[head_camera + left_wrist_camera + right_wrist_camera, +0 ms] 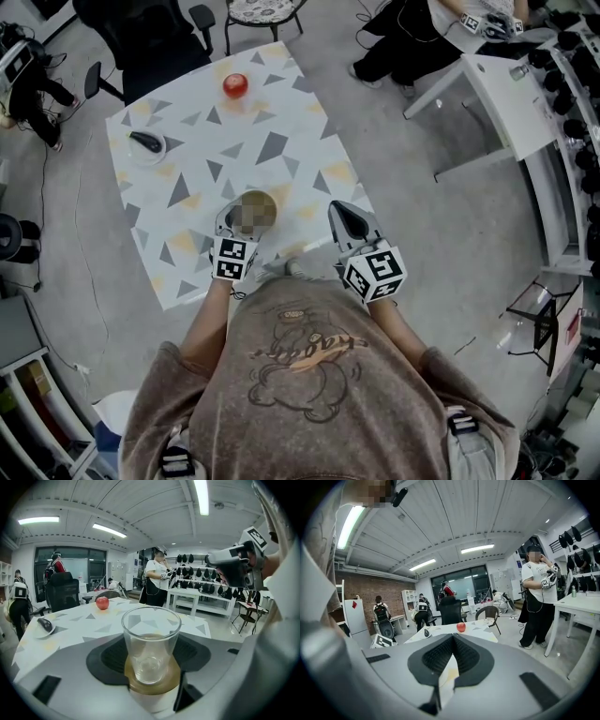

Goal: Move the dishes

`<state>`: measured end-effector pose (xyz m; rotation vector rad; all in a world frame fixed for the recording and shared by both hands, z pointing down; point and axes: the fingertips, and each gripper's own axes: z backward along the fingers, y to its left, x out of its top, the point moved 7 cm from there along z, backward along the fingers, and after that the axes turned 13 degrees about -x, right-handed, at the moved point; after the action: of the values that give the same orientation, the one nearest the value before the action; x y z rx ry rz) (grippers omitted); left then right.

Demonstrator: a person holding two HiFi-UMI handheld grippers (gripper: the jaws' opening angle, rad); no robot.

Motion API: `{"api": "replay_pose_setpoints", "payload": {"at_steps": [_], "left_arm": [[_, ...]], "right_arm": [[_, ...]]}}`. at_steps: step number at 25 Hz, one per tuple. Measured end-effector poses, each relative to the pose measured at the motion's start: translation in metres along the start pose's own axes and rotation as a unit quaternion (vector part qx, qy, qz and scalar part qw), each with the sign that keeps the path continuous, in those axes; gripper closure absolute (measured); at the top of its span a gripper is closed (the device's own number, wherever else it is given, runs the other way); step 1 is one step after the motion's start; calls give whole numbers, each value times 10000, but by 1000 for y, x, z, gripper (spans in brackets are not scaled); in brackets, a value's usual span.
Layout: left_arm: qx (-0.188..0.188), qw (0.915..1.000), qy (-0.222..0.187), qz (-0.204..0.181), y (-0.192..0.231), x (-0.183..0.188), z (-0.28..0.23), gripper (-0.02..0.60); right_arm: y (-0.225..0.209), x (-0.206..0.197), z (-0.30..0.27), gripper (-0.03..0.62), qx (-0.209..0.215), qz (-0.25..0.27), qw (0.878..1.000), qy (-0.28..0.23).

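glass [151,644] on coaster [152,685], dark object [144,141] in dish [148,157]

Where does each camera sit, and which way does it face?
Head view: on the person's head, looking steeply down at the patterned table; shirt, forearms, left tool and right tool show.
Left gripper view: on the left tool, looking along its jaws across the table; a glass stands between them, the right tool at right.
Right gripper view: on the right tool, looking over closed jaws across the table; the person's shirt at left.
Shared: all three show the red apple.
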<state>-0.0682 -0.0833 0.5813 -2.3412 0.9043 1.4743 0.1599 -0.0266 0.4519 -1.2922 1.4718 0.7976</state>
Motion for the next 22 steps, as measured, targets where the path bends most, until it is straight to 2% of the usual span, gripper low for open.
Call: {"api": "replay_pose_setpoints", "payload": {"at_steps": [10,22], "left_arm": [[23,9999,7,-135,-1,0,1,295],[260,9976,-585,-264,8,63,31,295]], "right_arm": [[0,-1,-7,599,74,7,10000,27],[15,-1,-25,599,367,58,9993,43]]}}
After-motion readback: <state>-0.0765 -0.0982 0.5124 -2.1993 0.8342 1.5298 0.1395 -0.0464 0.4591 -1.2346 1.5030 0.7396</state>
